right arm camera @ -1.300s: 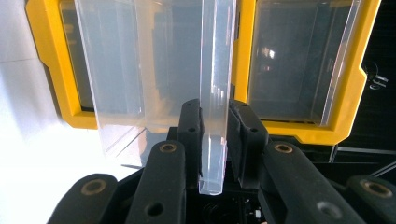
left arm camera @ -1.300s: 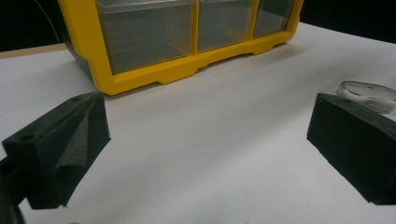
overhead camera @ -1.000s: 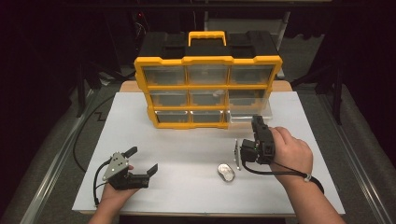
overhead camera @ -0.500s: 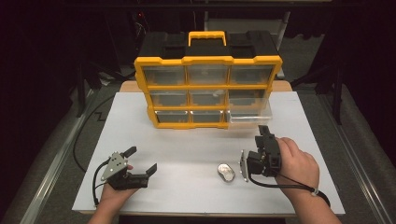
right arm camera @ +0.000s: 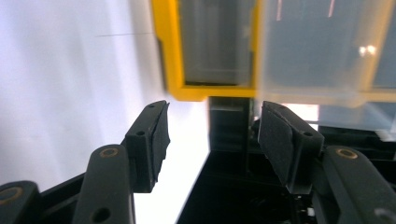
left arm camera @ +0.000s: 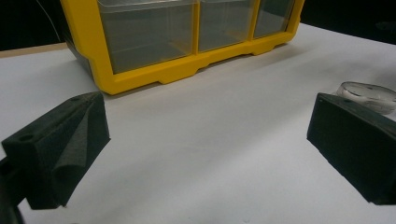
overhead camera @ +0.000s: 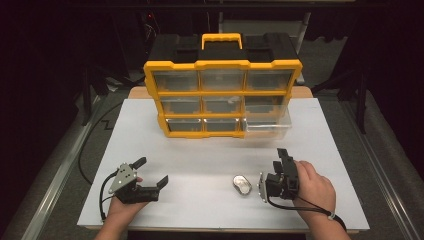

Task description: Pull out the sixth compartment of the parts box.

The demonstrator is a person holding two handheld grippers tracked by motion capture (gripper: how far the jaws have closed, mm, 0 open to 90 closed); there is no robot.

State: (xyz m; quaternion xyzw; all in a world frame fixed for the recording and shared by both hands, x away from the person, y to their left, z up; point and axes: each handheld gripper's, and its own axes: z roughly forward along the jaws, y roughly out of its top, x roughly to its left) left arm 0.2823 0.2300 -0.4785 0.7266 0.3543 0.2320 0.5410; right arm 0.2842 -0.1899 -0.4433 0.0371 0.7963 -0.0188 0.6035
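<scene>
Right tongs (overhead camera: 272,169): jaws parted with nothing between them, having just been opening; they rest low over the white counter (overhead camera: 200,150), held in the person's right hand (overhead camera: 312,187), just right of the small oval metal piece (overhead camera: 242,184) without touching it. In the right gripper view the jaws point toward the yellow drawer organizer (overhead camera: 222,85). Left tongs (overhead camera: 150,172): jaws spread wide and empty, held in the left hand (overhead camera: 122,207), well left of the metal piece. That piece lies flat on the counter, apart from both tongs, in front of the organizer. The organizer stands upright at the counter's far side; its bottom-right clear drawer (overhead camera: 267,127) is pulled out toward the metal piece.
</scene>
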